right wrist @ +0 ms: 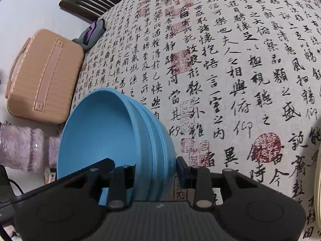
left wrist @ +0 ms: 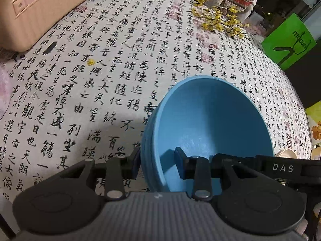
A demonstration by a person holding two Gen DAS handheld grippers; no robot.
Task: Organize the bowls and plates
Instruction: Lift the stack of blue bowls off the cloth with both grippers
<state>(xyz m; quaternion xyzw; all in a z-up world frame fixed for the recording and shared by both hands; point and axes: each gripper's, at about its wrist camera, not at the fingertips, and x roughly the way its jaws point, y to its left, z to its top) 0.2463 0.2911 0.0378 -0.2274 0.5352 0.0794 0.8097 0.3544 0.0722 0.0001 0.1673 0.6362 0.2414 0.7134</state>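
Observation:
A stack of blue bowls point(left wrist: 210, 120) is held above the calligraphy tablecloth point(left wrist: 100, 80). My left gripper point(left wrist: 158, 165) is shut on its rim, one finger outside the wall and one inside. The same blue bowl stack point(right wrist: 100, 132) shows in the right wrist view. My right gripper point(right wrist: 156, 172) is shut on the opposite rim, left finger inside the bowl and right finger outside. The stack has several nested bowls, seen as ridged rims. The other gripper's black body crosses each view at the bowl.
A pink suitcase point(left wrist: 36, 6) point(right wrist: 44, 76) stands by the table's far edge. Yellow flowers point(left wrist: 218, 20) lie on the cloth. A green bag point(left wrist: 289, 42), a dark chair point(right wrist: 88, 2) and a cream dish edge point(left wrist: 285, 153) are around.

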